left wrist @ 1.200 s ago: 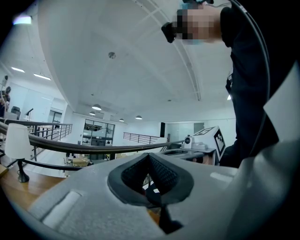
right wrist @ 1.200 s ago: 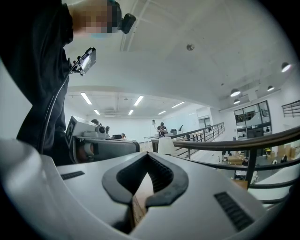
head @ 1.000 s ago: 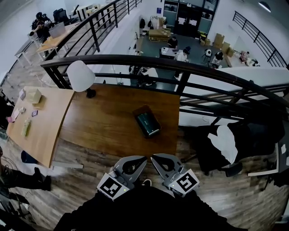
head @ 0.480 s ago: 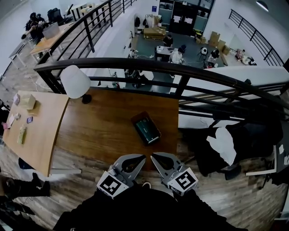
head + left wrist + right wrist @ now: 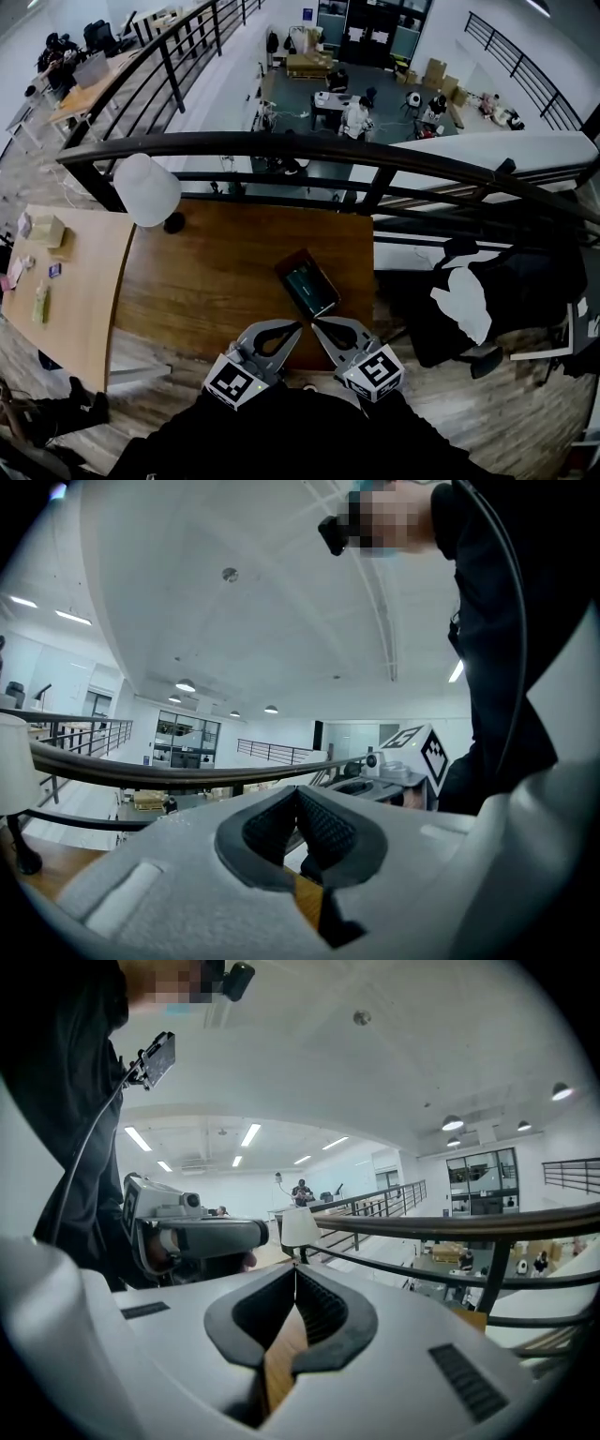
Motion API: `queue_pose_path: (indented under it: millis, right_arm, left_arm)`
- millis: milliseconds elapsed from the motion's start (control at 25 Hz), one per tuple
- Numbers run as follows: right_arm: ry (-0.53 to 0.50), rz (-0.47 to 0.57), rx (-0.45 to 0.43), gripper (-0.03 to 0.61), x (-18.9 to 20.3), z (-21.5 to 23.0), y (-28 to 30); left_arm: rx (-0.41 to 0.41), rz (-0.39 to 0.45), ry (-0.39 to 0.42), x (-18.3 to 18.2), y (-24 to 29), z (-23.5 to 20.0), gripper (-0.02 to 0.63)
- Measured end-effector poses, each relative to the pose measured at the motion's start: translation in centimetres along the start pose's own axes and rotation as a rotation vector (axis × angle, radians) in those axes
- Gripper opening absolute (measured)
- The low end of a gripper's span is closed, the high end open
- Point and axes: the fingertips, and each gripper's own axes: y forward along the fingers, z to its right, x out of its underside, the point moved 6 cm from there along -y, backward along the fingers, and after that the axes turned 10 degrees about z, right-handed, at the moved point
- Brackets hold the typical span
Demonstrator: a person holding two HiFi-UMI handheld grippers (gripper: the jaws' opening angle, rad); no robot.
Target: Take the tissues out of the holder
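The head view looks steeply down from above the table (image 5: 216,281), with the railing (image 5: 281,145) beyond. The left gripper (image 5: 292,328) and right gripper (image 5: 321,328) lie close at its bottom edge. Each gripper view sits low on its gripper, facing out along the jaws toward the railing. All three views share the railing and lamp (image 5: 147,189), and each gripper view catches the other gripper beside it.

The holder (image 5: 307,281) lies on the table (image 5: 216,281), lamp (image 5: 147,190) at its far-left corner, railing (image 5: 281,147) behind.

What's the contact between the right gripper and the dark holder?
Apart. The right gripper view shows the right gripper closed on nothing, tips in open air; the head view shows the holder lying farther ahead.
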Motion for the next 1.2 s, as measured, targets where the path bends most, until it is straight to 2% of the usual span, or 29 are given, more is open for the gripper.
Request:
queue_pose_path:
  millis: [160,400,680,920,1200]
  right_arm:
    - [0.005,-0.056,0.031,0.005,1.5,1.7,2.4]
    - [0.016,-0.148,0.094,0.006,4.2,4.4,5.2]
    - [0.086,-0.299,0.159,0.011,8.7,7.7,8.6]
    - [0.091,-0.502,0.198,0.120,13.9,10.1,11.0]
    - [0.065,-0.751,0.252,0.318,19.4,12.9,12.7]
  left_arm:
    - [0.009,0.006,-0.009,0.7,0.4,-2.8,0.011]
    - [0.054,-0.032,-0.024,3.3,1.0,-6.1,0.011]
    - [0.122,-0.051,-0.055,6.3,1.8,-9.2,0.011]
    - [0.146,-0.095,-0.082,9.3,2.3,-11.8,0.011]
    - [0.168,-0.131,-0.132,11.8,2.4,-13.7,0.011]
